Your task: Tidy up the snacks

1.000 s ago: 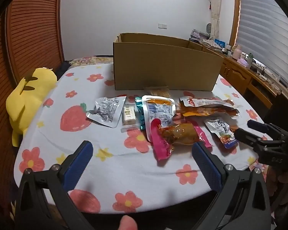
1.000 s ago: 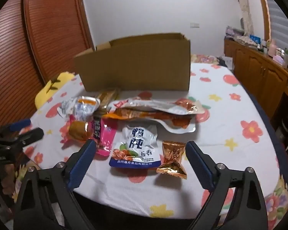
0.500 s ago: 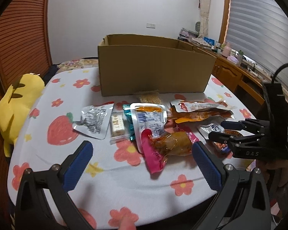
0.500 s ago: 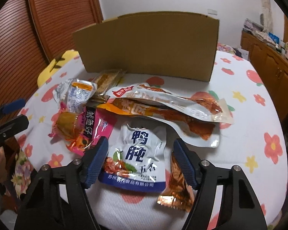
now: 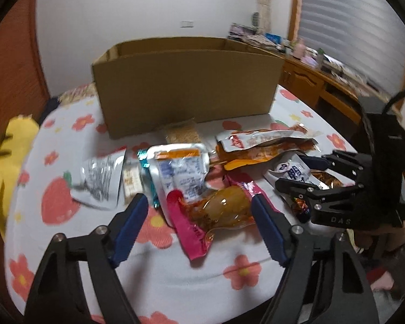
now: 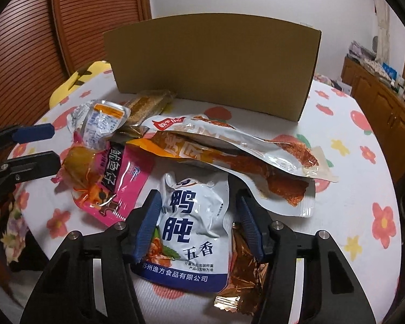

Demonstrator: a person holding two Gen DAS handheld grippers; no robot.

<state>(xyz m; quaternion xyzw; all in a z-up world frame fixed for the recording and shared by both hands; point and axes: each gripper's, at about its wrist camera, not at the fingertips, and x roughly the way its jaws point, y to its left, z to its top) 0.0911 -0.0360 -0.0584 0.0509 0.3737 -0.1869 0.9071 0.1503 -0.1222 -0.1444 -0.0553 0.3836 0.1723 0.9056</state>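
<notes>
The white-and-blue foil snack pouch [image 6: 191, 232] bore large blue characters "鸭肫", smaller "五香", and along its blue bottom band "苏州逸方食品有限公司". The black plastic body of the right gripper [image 5: 291, 178] carried pale letters "DAS". Other packets' print was unreadable.

A yellow plush toy [image 5: 2, 167] lies at the table's left edge; a floral tablecloth [image 5: 175, 283] covers the table; wooden cabinets [image 5: 310, 81] and window blinds [image 5: 351, 27] stand far right.
</notes>
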